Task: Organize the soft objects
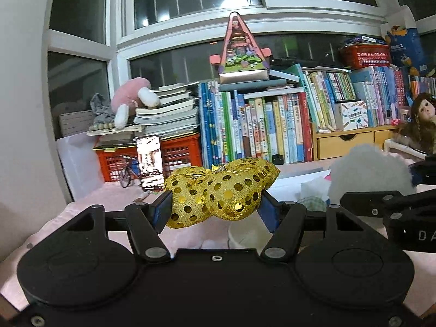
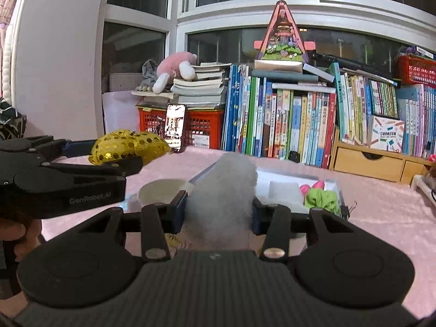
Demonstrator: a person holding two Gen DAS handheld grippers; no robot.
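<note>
My left gripper [image 1: 215, 204] is shut on a gold sequined soft toy [image 1: 220, 188], held above the pink tablecloth; the same toy [image 2: 128, 147] shows at the left of the right wrist view, in the left gripper [image 2: 109, 158]. My right gripper [image 2: 219, 207] is shut on a tuft of white fluffy stuffing [image 2: 223, 188], which appears as a grey-white puff [image 1: 368, 171] at the right of the left wrist view. Below lie a white tray [image 2: 286, 179] with a white pad, a green cloth [image 2: 321, 200] and a pink piece [image 2: 312, 186], and a white cup [image 2: 160, 188].
A pink cloth [image 2: 381, 218] covers the table. Behind stand rows of books [image 2: 286, 120], red crates [image 2: 201, 128], a phone [image 2: 175, 126], wooden drawers [image 2: 368, 160], a pink plush [image 2: 177, 66] and a doll [image 1: 419, 125]. A hand [image 2: 16, 234] holds the left gripper's handle.
</note>
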